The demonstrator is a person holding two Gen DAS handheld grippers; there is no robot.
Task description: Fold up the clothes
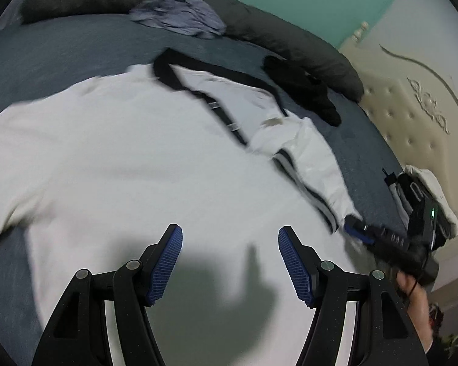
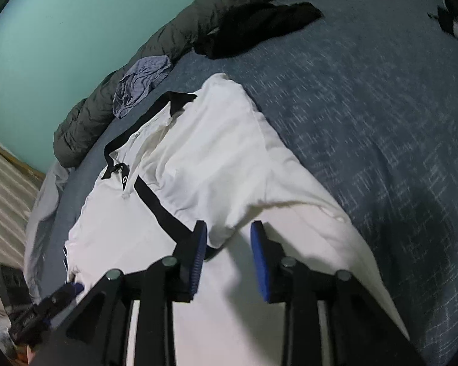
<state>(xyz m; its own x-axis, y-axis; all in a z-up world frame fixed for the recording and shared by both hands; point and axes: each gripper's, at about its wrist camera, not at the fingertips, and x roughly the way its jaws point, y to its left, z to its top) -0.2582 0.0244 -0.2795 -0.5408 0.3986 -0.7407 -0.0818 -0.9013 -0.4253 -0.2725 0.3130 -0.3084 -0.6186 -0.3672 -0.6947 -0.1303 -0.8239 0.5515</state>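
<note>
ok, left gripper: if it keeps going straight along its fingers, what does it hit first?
Most likely the white shirt: the open left gripper points down at its flat body, nothing between. The black placket lies further on. Depth is unclear in the fisheye view.

You have a white polo shirt [image 1: 131,158] with a black collar and black button placket lying spread on the blue bedspread, one sleeve folded in over the chest, its cuff striped dark. Beyond it, a crumpled black garment [image 2: 256,27] and a bunched pale-blue garment [image 1: 180,15] lie against the rolled grey duvet.
</note>
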